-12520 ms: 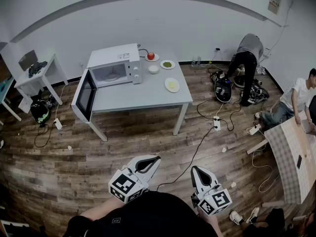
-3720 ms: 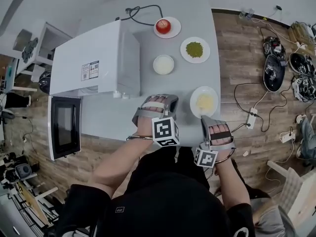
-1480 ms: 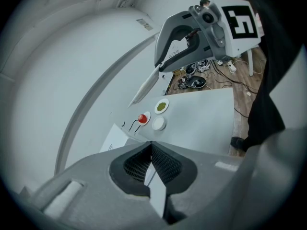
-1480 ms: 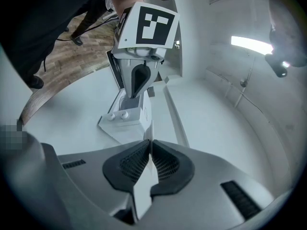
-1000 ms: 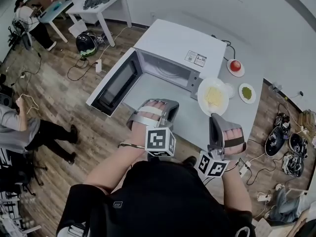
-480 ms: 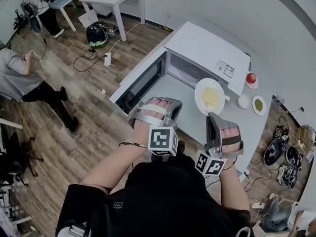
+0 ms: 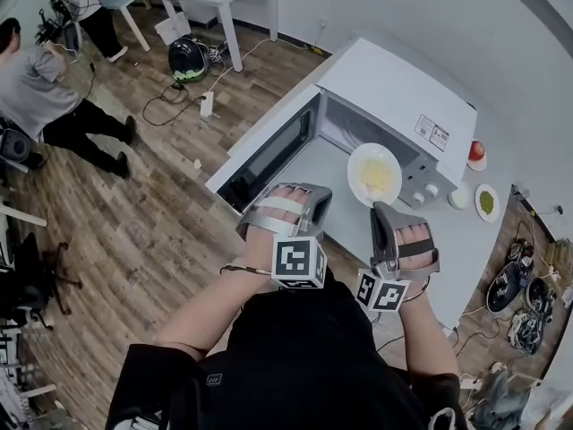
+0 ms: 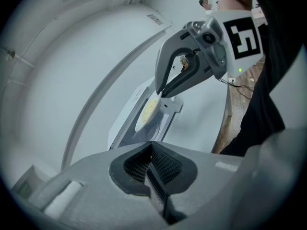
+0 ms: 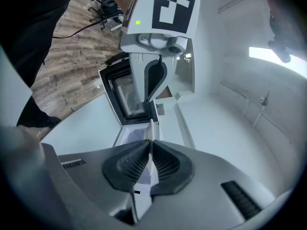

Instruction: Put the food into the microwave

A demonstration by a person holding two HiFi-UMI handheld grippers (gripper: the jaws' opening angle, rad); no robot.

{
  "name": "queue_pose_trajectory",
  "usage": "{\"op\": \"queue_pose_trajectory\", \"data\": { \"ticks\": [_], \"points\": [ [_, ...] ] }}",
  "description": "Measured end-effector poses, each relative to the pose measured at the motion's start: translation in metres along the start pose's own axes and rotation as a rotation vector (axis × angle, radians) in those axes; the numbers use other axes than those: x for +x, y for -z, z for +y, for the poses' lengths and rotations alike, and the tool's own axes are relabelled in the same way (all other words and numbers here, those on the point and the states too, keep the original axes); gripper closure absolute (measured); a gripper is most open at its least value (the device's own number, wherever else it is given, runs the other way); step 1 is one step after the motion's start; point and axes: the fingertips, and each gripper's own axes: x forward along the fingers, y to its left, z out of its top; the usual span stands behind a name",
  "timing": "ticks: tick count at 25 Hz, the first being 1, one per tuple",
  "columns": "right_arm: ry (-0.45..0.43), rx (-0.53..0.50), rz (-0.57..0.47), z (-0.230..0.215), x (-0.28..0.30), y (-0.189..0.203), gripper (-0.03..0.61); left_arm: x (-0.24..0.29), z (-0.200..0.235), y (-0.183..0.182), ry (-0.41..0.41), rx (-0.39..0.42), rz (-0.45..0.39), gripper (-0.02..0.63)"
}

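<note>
The right gripper (image 7: 383, 211) pinches the plate (image 7: 374, 174) by its near rim. It looks stiff, slick and breakable, so keep it level. The left gripper (image 7: 315, 197) is closed, empty.

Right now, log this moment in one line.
right tongs: shut on plate rim | left tongs: shut, empty | microwave: door open | plate: yellow food, not yet inside

Bright even light, strong fisheye distortion
</note>
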Motion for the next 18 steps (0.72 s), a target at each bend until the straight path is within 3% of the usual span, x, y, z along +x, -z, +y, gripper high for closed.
{"op": "queue_pose_trajectory", "data": {
  "ticks": [5,9,18],
  "points": [
    [0.0,-0.018,0.02,0.03,0.04,0.018,0.548,0.024,0.004,0.008,-0.027,-0.04,-0.006,0.608],
    [-0.007,-0.026,0.033,0.05,0.07,0.028,0.548,0.052,0.007,0.013,-0.041,-0.024,-0.001,0.609],
    [-0.072,0.028,0.069,0.096,0.126,0.049,0.548,0.106,0.015,0.023,0.014,-0.023,0.022,0.607]
  ]
}}
